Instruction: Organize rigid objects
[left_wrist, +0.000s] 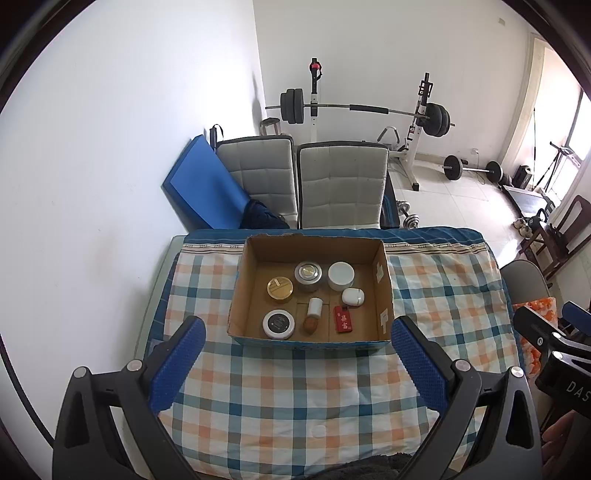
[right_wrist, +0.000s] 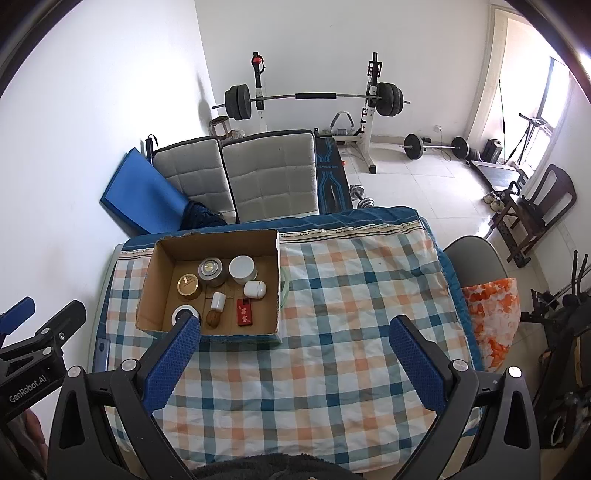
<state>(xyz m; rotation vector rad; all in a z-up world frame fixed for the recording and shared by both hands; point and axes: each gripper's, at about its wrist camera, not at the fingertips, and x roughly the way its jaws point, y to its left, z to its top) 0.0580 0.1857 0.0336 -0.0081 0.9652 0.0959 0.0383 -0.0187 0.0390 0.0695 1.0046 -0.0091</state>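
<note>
An open cardboard box (left_wrist: 384, 295) (right_wrist: 151, 266) stands at the far side of the checked tablecloth. It holds several small items: a gold-lidded tin (left_wrist: 280, 288), a metal tin (left_wrist: 307, 275), a white jar (left_wrist: 340, 275), a white case (left_wrist: 352, 296), a small white cylinder (left_wrist: 314, 306), a brown nut-like piece (left_wrist: 311, 325), a red box (left_wrist: 342, 319) and a black-lidded white jar (left_wrist: 279, 324). My left gripper (left_wrist: 298, 330) is open and empty, held above the cloth in front of the box. My right gripper (right_wrist: 294, 328) is open and empty, to the right of the box.
The table's checked cloth (left_wrist: 295, 387) (right_wrist: 351, 314) spreads around the box. Two grey chairs (left_wrist: 341, 184) stand behind the table, with a blue mat (left_wrist: 207, 184) against the wall. A barbell rack (left_wrist: 365, 110) and weights sit beyond. An orange patterned bag (right_wrist: 491, 314) hangs at the right.
</note>
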